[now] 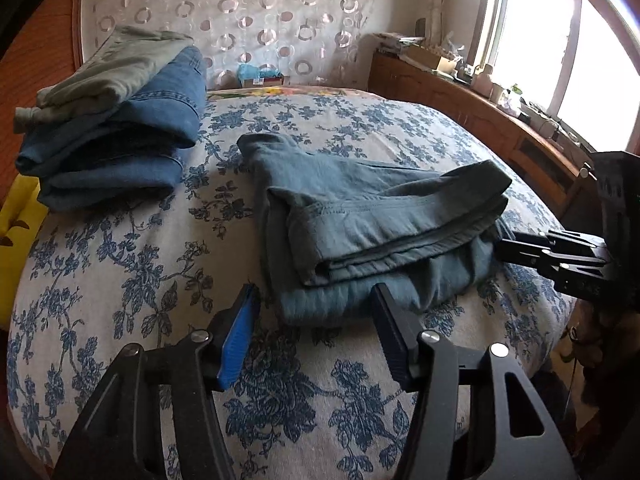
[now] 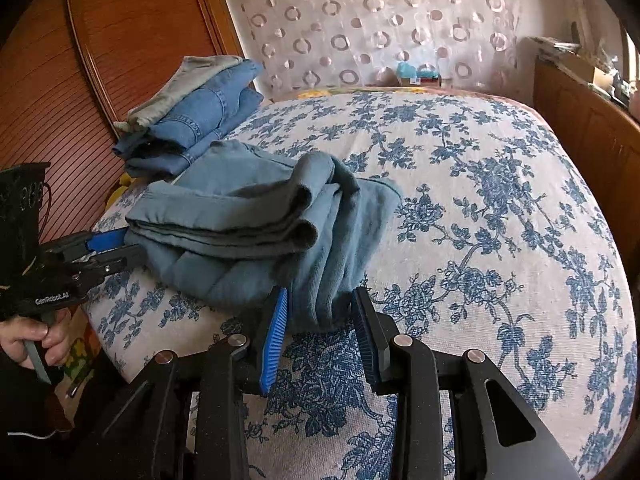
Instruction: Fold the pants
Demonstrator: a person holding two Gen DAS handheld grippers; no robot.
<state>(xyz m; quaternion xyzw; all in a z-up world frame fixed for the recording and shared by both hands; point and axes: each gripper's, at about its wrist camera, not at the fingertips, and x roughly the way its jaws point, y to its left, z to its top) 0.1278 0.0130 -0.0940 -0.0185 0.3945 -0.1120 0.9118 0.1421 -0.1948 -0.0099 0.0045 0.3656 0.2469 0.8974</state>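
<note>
Folding nearly done, we judge | left wrist view: teal pants [image 1: 372, 228] lie bundled mid-bed, left gripper [image 1: 316, 304] spread at their near edge, gripping nothing | right wrist view: right gripper [image 2: 320, 300] spread around the near hanging fold, not pinching; next we'd tidy it.

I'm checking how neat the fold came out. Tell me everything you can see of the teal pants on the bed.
The teal pants are soft, matte knit-looking fabric, folded into a loose multi-layer bundle with stitched hems and rounded fold edges showing. The stack is uneven: lower layers stick out beyond the top one. They lie on the floral bedspread, apart from the folded jeans pile. The left tool is open at their near edge; the right tool is open, straddling a hanging corner.
</note>
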